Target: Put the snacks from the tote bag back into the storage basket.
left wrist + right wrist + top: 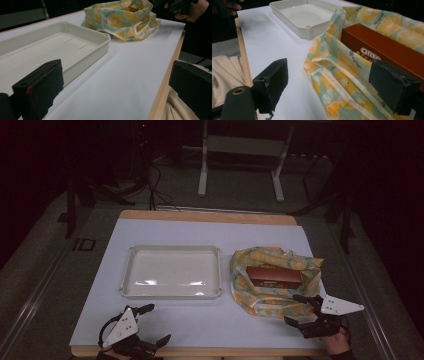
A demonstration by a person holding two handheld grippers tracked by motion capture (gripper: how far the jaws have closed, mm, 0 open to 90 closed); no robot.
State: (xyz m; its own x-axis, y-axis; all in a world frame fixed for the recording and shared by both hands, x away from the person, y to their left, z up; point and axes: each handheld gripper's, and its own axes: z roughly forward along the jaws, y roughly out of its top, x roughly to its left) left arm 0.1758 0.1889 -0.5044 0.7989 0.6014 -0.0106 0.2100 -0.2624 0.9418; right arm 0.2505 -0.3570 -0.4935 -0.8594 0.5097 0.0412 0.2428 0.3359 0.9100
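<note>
A brown oblong box [273, 276] [384, 48] lies on an unfolded cloth printed with yellow citrus slices [270, 270] [120, 18] [337, 82] at the right of the table. An empty white tray [172, 270] [50, 47] [304, 15] sits left of it. My right gripper [296, 308] [332, 82] is open at the cloth's near edge, one jaw over the cloth beside the box, holding nothing. My left gripper [152, 324] [112, 90] is open near the table's front left edge, short of the tray, with only bare table between its jaws.
The table is covered with a white sheet [210, 320] and has a wooden rim [165, 82]. Beyond its far edge stand a metal stand [240, 160] and cables on the dark floor. A person's light sleeve [224, 72] lies by the near edge.
</note>
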